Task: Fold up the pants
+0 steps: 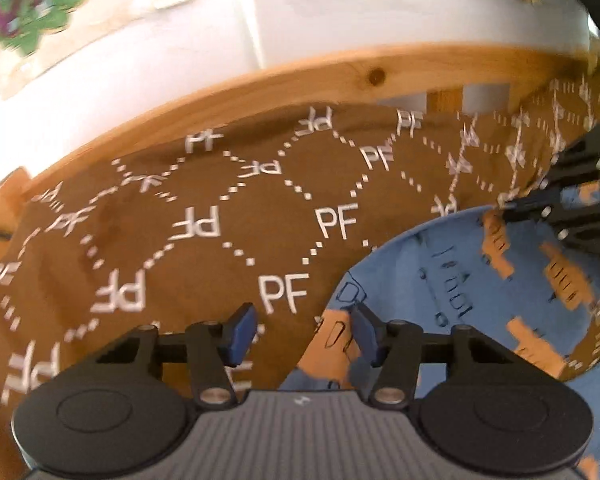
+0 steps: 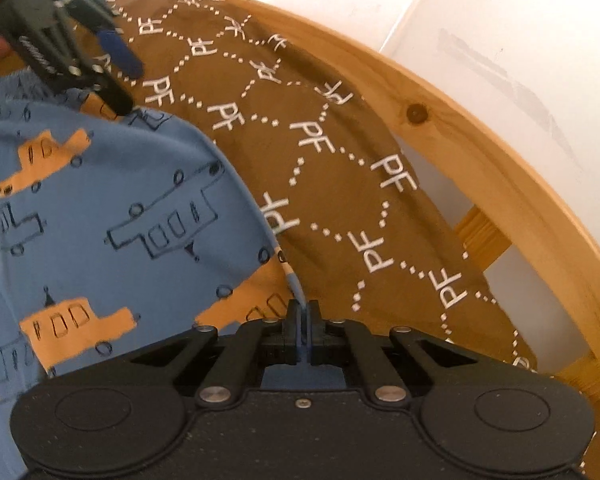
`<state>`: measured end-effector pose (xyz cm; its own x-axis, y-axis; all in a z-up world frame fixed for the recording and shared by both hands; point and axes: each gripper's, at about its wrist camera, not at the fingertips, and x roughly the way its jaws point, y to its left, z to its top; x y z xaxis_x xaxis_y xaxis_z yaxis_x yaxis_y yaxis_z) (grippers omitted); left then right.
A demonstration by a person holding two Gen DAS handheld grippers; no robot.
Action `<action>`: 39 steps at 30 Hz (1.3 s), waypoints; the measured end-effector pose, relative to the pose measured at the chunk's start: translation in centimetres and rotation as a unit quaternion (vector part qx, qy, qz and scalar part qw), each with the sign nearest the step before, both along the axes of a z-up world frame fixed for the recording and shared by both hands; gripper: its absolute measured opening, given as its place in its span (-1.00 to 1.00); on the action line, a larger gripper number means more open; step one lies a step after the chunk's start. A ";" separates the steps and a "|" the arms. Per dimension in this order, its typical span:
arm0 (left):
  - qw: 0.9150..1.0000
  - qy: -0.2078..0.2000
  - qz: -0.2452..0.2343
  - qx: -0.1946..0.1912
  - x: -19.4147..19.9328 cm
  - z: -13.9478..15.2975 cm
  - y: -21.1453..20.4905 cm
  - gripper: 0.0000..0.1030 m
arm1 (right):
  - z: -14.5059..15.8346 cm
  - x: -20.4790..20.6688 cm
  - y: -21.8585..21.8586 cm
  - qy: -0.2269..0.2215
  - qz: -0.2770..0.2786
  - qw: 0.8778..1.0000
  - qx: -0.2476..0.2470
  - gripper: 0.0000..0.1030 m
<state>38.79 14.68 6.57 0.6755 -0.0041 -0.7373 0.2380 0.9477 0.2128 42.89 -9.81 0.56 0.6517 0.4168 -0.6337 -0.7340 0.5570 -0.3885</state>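
**One pair of pants, pinched at one edge**

My right tongs (image 2: 303,322) are clamped shut on the thin hem edge of the pants (image 2: 112,200), which lie spread on the brown "PF" blanket (image 2: 320,128) inside the wooden bed frame (image 2: 460,128). My left tongs (image 1: 304,334) stand open with nothing pressed between the pads, poised just over the pants' near edge where it meets the blanket.

The fabric looks like soft, light jersey: I judge it will drape and sag from any single hold, slide easily over the blanket, and crease wherever I let it bunch. Taking it at hem or waistband edges, one corner per tongs, should keep it flat.

Count: one pair of blue pants with orange trucks, one blanket, two tongs.
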 end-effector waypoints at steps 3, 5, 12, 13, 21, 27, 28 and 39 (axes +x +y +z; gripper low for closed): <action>1.000 0.018 -0.014 0.011 1.4 -0.9 -0.8 0.06 | -0.9 0.3 -0.4 0.001 -0.002 1.000 0.002 -0.98; 0.999 0.027 -0.018 -0.005 1.8 -1.0 -0.8 0.09 | -1.4 0.7 -0.8 0.001 -0.006 1.000 0.009 -0.98; 0.997 0.063 -0.035 0.015 1.5 -1.4 -0.6 -0.57 | -2.1 0.9 -1.6 0.001 -0.010 1.000 0.025 -0.98; 0.997 0.066 -0.042 0.027 1.2 -1.6 -1.0 -0.69 | -2.1 0.9 -1.7 0.001 -0.011 1.000 0.025 -0.98; 0.997 0.029 -0.033 0.065 -0.7 -1.1 -2.7 -0.97 | -1.6 0.1 -1.7 -0.019 -0.023 0.999 0.019 -0.99; 0.992 -0.060 -0.021 0.105 -3.9 1.1 -3.7 -0.97 | 0.3 -2.2 -2.5 -0.049 -0.034 0.997 0.047 -1.00; 0.991 -0.075 -0.023 0.111 -4.7 1.4 -3.9 -0.97 | 0.8 -2.8 -2.6 -0.055 -0.032 0.997 0.050 -1.00; 0.933 -0.221 -0.149 0.242 -19.9 0.8 -8.9 -0.97 | 2.5 -16.7 -7.3 -0.075 0.009 0.993 0.092 -1.00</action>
